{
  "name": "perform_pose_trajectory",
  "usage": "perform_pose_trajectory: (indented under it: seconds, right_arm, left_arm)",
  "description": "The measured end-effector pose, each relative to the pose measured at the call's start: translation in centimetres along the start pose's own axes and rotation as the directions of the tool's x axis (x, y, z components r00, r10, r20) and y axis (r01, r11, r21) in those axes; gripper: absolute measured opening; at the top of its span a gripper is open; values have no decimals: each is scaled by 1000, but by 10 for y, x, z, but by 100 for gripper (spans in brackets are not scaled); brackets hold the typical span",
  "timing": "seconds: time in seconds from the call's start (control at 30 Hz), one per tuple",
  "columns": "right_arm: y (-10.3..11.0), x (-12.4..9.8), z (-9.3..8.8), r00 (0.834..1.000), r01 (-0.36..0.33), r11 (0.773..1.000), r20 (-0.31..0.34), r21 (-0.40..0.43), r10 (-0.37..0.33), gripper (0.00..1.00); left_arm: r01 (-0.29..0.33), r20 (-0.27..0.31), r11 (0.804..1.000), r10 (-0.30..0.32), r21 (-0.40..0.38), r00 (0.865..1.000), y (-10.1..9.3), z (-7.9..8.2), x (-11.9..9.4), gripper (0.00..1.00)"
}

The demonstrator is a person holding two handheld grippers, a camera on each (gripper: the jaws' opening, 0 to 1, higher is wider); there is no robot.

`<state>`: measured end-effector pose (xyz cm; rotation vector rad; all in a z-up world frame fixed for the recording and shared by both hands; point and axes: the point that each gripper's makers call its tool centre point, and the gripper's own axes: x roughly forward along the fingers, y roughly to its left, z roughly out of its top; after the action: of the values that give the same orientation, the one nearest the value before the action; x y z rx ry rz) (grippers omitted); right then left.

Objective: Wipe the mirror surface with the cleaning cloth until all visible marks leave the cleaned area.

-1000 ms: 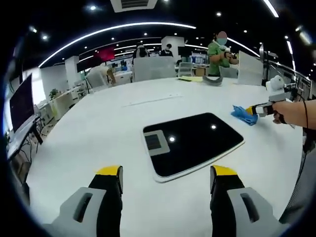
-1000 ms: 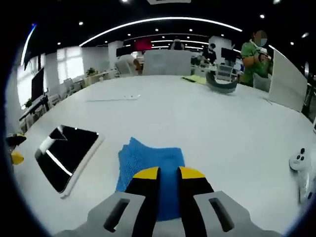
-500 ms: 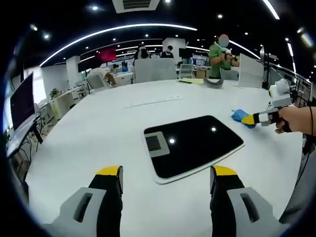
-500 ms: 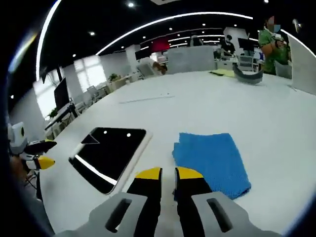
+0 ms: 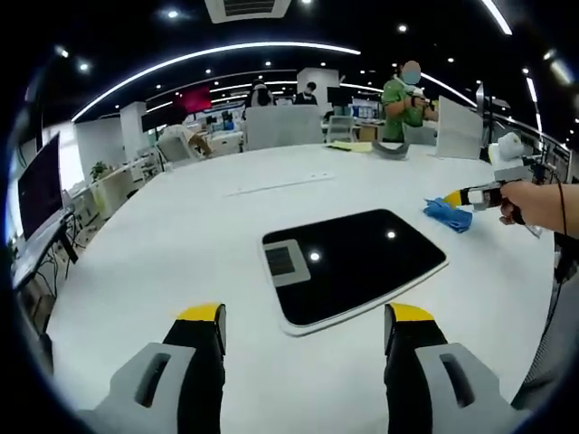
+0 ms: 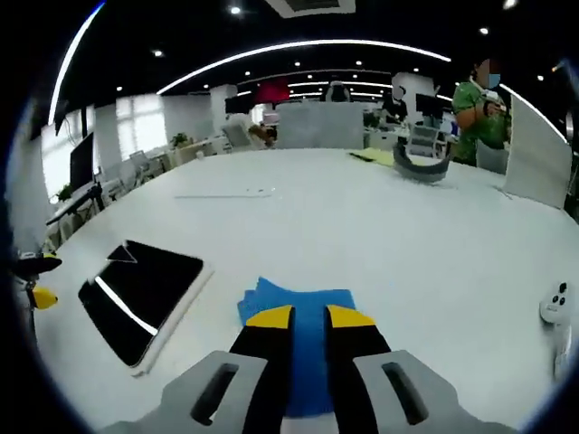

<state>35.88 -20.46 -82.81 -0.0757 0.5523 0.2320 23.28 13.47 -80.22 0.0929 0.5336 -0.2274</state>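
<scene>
The mirror (image 5: 353,262), a dark glossy slab in a white frame, lies flat on the white table (image 5: 163,253) just ahead of my left gripper (image 5: 306,316), whose jaws stand wide open and hold nothing. The blue cleaning cloth (image 5: 448,214) lies past the mirror's right corner. My right gripper (image 5: 460,197), held by a hand (image 5: 534,203), tips down at the cloth. In the right gripper view the right gripper (image 6: 309,318) hovers over the cloth (image 6: 308,362), jaws close together, blue showing in the slit. The mirror (image 6: 136,294) and left gripper (image 6: 34,280) sit at the left.
A grey curved object (image 6: 423,165) and a thin white strip (image 6: 226,193) lie farther out on the table. A small white device (image 6: 554,303) rests near the right edge. A white panel (image 6: 538,154) stands at the back right, with a person in green (image 6: 479,99) behind it.
The right gripper view swung left off the cloth toward the mirror, then back over the cloth. The cloth, the mirror and the left gripper stayed where they were.
</scene>
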Motion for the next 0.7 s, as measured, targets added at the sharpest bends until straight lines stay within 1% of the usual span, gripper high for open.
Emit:
perform_pose_trajectory:
  seconds: [0.03, 0.13, 0.2, 0.23, 0.27, 0.33, 0.37, 0.4, 0.43, 0.5, 0.57, 0.7]
  right_arm:
    - [-1, 3, -3, 1000, 2, 1000, -15, -27, -2, 10]
    - [-6, 9, -12, 999, 19, 999, -44, -26, -20, 10]
    - [-14, 11, -11, 999, 35, 999, -15, -11, -35, 11]
    - [-19, 12, -9, 999, 52, 998, -6, -26, -53, 11]
    - [-24, 11, -7, 997, 72, 996, -2, -51, -72, 11]
    - [-27, 13, -6, 997, 78, 996, -5, -47, -79, 10]
    - [-31, 12, -5, 994, 106, 992, -3, -62, -107, 10]
    - [-32, 13, -5, 994, 109, 992, -2, -59, -109, 8]
    - [-29, 14, -5, 996, 87, 996, 1, -36, -87, 5]
    - [-27, 11, -3, 996, 88, 996, -2, -30, -88, 5]
    - [-21, 5, 6, 996, 73, 997, 42, 10, -73, 6]
    - [-4, -3, 17, 997, 21, 1000, 77, 15, -23, 10]
  left_arm:
    - [-1, -1, 1000, 1, 0, 1000, 0, 0, 0, 71]
    - [-4, -2, 1000, 4, -1, 1000, 1, -1, 0, 71]
    - [-4, -8, 1000, 4, 1, 1000, 2, -2, 1, 71]
    - [-4, -9, 1000, 4, 1, 1000, 1, -3, 1, 71]
    - [-3, -9, 1000, 3, 0, 1000, 1, -3, 1, 71]
    - [-3, -10, 1000, 3, 2, 1000, 1, -3, 1, 71]
    - [-3, -11, 1000, 3, 4, 1000, 1, -3, 1, 71]
    - [-2, -11, 1000, 2, 5, 1000, 0, -3, 1, 71]
    - [-1, -11, 1000, 1, 5, 1000, 1, -3, 2, 71]
    - [-1, -11, 1000, 1, 7, 1000, 1, -3, 1, 71]
    - [-1, -10, 1000, 2, 5, 1000, 1, -3, 1, 71]
    - [2, -5, 1000, -2, 3, 1000, 1, -2, 2, 71]
